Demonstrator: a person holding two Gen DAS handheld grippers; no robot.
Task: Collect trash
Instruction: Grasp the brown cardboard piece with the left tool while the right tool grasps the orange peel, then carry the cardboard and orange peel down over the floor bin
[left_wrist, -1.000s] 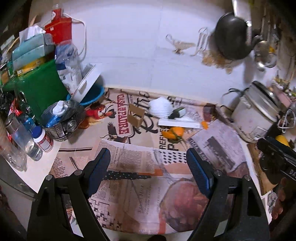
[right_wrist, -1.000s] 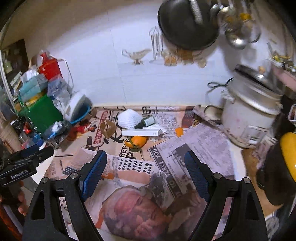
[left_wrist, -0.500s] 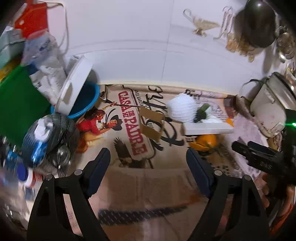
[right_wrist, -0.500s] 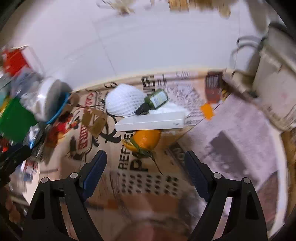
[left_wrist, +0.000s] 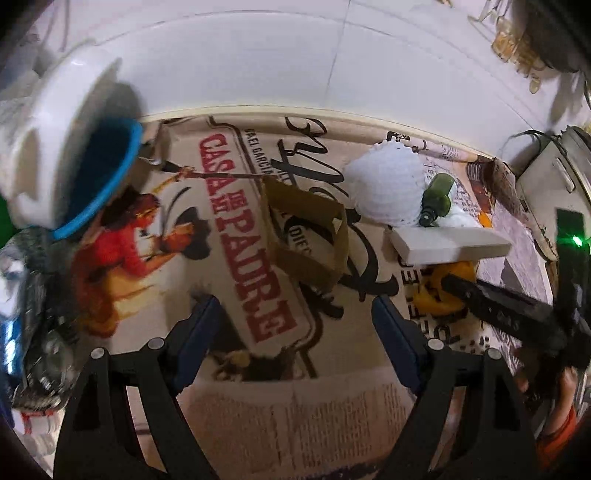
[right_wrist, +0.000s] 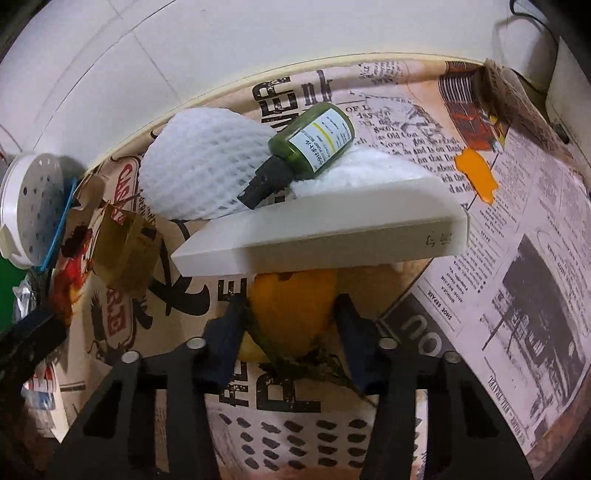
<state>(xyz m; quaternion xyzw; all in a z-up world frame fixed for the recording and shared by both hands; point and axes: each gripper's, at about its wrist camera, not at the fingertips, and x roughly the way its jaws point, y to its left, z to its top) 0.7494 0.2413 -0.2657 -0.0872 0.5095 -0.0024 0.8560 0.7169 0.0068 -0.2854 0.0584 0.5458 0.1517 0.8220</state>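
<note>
Trash lies on the newspaper-covered counter (right_wrist: 517, 229). An orange (right_wrist: 291, 310) with leaves sits under a white foam slab (right_wrist: 325, 236). My right gripper (right_wrist: 288, 317) is closing on it, with both pads touching its sides. A green bottle (right_wrist: 314, 144) leans on a white foam net (right_wrist: 195, 170) behind the slab. My left gripper (left_wrist: 293, 310) hangs open over the paper, just short of a brown cardboard scrap (left_wrist: 306, 229), with nothing between its fingers. In the left wrist view the right gripper's black body (left_wrist: 498, 306) covers part of the orange (left_wrist: 447, 280).
A blue bowl (left_wrist: 107, 184) with a white perforated lid (left_wrist: 48, 133) stands at the left by the wall. A rice cooker (left_wrist: 554, 192) stands at the right. An orange peel scrap (right_wrist: 476, 177) lies right of the slab. A hand (left_wrist: 561, 391) holds the right gripper.
Both grippers have dropped and moved in toward the trash by the wall. The right jaws have narrowed from wide open onto the orange. The left jaws keep the same width.
</note>
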